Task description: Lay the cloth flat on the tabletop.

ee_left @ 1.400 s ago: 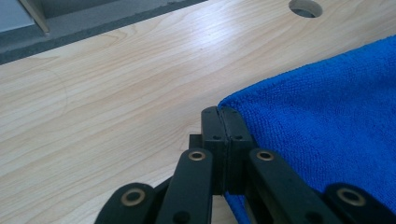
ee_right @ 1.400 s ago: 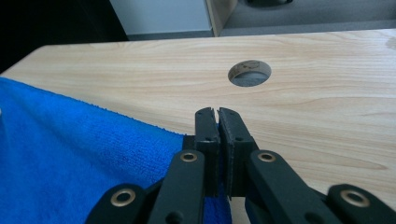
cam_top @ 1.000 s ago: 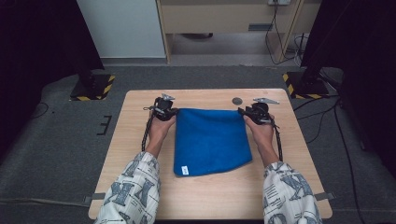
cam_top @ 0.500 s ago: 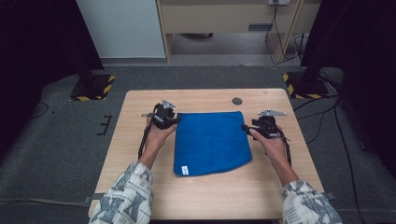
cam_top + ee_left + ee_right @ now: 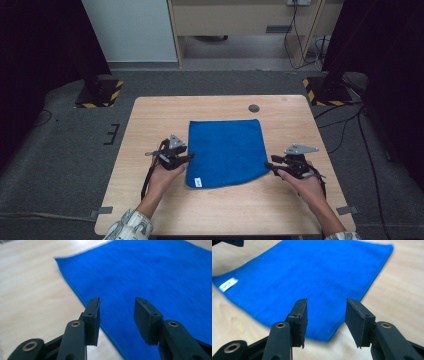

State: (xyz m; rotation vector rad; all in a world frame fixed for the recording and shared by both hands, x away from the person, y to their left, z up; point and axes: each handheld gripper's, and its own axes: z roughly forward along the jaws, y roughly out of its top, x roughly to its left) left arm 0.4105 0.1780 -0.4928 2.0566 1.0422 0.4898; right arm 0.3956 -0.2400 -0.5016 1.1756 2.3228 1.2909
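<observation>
Left tool (image 5: 189,157), right tool (image 5: 270,165) gaping beside blue cloth (image 5: 226,150).

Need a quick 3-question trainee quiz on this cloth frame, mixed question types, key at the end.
1. True or false: the left claw is clamped on the blue cloth.
2. Which cloth corner carries the white tag? A) far right B) near left C) far left
3. Fill in: the right claw sits at the cloth's near ____ corner.

Key: 1 false, both claws stand open with nothing gripped, the left's jaws having just been opening, the right's closing. 2 B. 3 right.
</observation>
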